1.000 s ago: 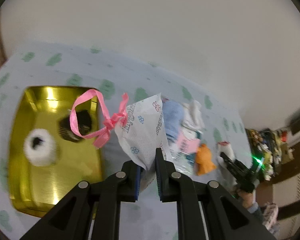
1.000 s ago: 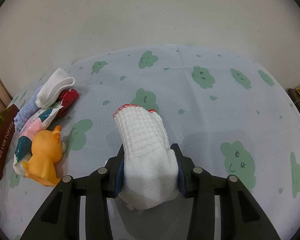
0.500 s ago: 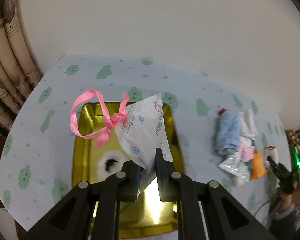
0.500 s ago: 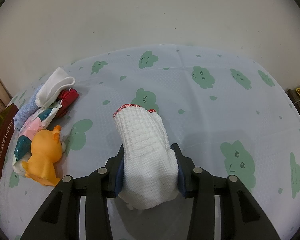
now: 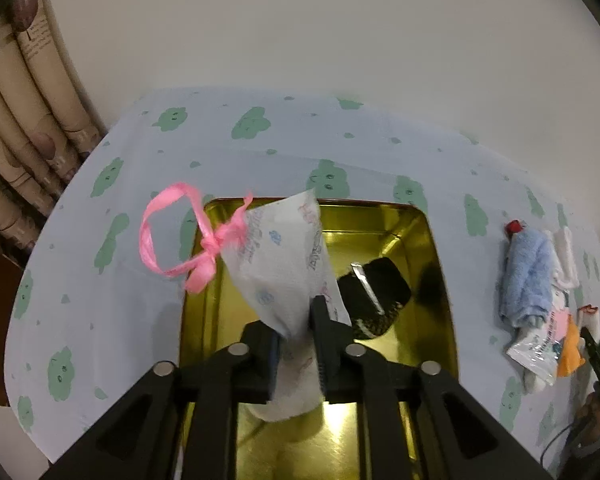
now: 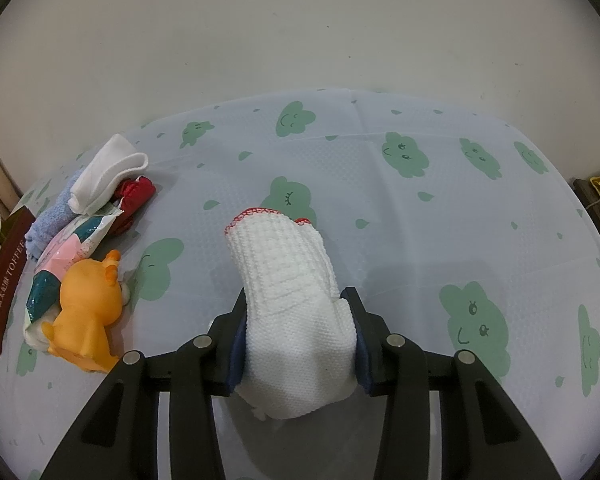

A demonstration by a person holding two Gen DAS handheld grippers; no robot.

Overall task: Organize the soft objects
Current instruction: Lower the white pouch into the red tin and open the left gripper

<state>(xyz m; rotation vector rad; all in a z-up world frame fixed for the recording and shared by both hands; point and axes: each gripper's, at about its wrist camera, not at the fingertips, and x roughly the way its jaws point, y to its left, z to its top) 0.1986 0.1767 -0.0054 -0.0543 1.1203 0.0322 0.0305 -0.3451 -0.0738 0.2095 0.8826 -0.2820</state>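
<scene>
My left tongs hang over the gold tray, and their jaws are opening around the white printed pouch. The pouch sits in the gap between them, but I cannot tell whether the pads touch it. Its pink ribbon loops out past the tray's left wall, over the table. I judge I am letting go here so the pouch drops into the tray, where the soft things are being gathered. A black item already lies on the tray floor just right of the pouch, and something white and round sits under my tongs, mostly hidden.

My right tongs are pinched on a white knitted cloth with a red-stitched hem, held clear of the table, I think, ready to go into the tray in its turn.

Toward the table's left edge in the right view lies the pile yet to be sorted: an orange toy, a foil packet, a blue towel, a white folded cloth and a red piece, all touching or overlapping. The tray sits near the table's left side in the left view, well apart from that pile.
</scene>
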